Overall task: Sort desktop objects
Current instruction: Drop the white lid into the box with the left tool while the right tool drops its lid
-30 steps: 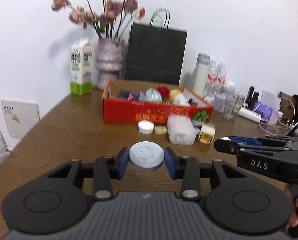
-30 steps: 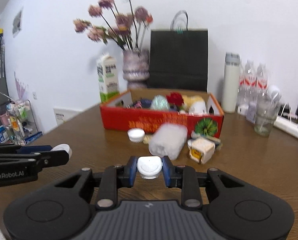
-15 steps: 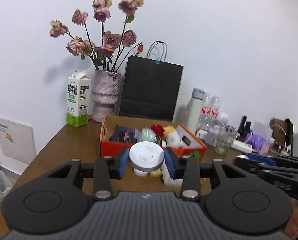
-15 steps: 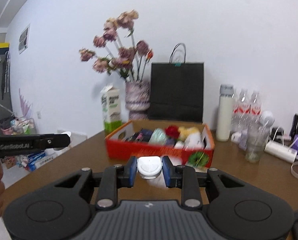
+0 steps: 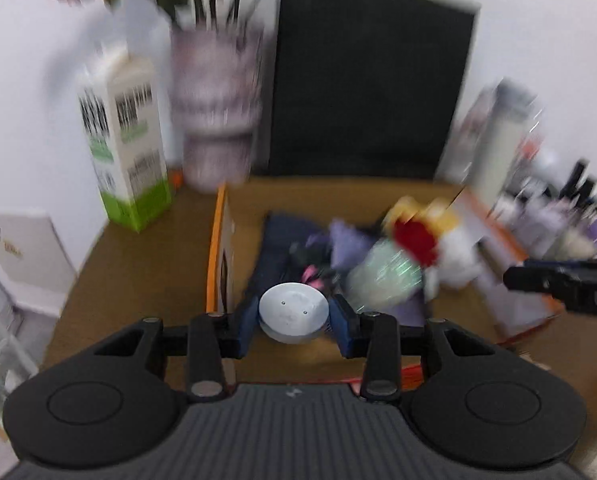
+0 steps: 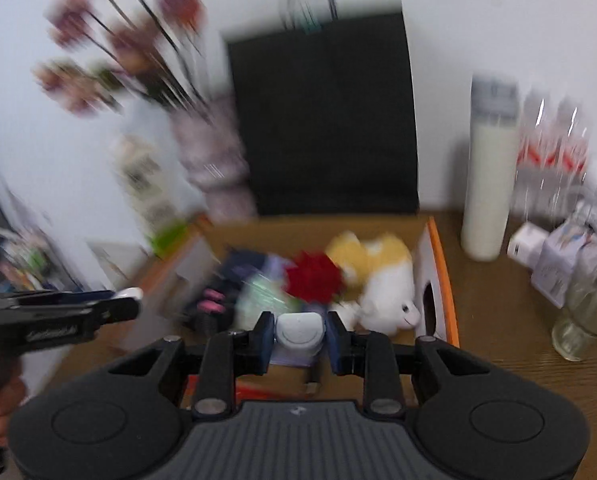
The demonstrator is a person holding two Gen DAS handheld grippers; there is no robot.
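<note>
Half a second ago both cameras looked level across the table with the wall filling most of the frame; now both tip down and the box [image 5: 218,256] fills the middle of each view, blurred by motion, so I judge the two carried pieces are about to be dropped in with the rest. The left gripper [image 5: 292,316] is closed on one round white disc [image 5: 291,309], held low in the centre of its frame above the dark cloth at the box's left end. The right gripper [image 6: 299,334] is closed on one small white cap [image 6: 299,329], low centre in its frame, just in front of the red flower [image 6: 313,277] and the white and yellow plush toy [image 6: 380,280]. Counting what is clear: two grippers, two held pieces, one box, one black paper bag [image 5: 370,80] at upper centre, one milk carton [image 5: 124,152] at left, one vase [image 5: 216,112] of dried flowers, one tall white bottle [image 6: 488,176] at right. The clear bottles beside it are too smeared to count, and so is the heap inside the box
</note>
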